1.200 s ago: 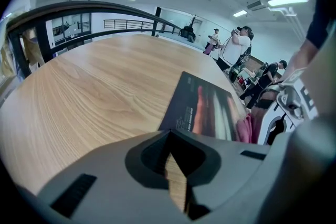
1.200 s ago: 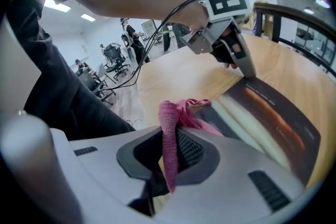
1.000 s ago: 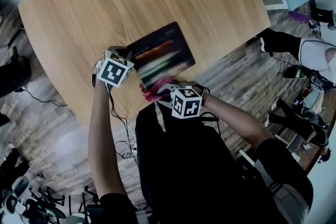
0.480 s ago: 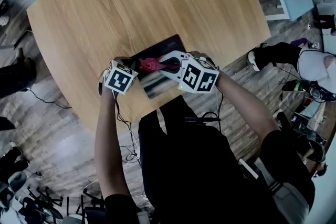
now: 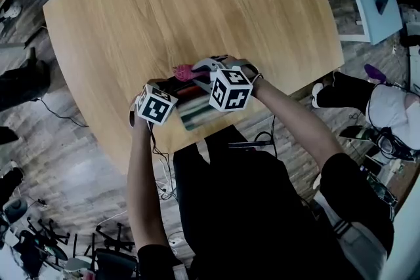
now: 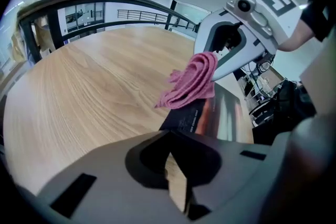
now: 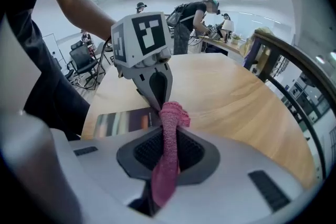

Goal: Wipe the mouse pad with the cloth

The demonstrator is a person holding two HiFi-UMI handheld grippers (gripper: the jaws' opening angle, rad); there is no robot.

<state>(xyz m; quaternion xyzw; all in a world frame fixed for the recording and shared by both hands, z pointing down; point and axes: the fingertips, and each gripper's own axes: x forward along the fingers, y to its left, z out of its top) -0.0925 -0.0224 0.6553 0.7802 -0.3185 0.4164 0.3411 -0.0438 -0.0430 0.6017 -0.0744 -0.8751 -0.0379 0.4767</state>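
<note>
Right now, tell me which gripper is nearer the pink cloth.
Right. The right gripper is shut on the cloth, holding it at the mouse pad's far edge. The left gripper sits at the pad's near corner, apart from the cloth.

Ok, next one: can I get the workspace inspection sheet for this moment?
Surface: light wooden table, no spills seen.
Job's things: mouse pad lying flat by the table's near edge; pink cloth bunched, over the pad.
Clutter: nothing seen on the table.
Grippers: left gripper shut on the mouse pad's corner; right gripper shut on the cloth.
Cables: cable hanging from the left gripper toward the floor.
Surroundings: plank floor; another person's legs at the right; people at a far bench.
</note>
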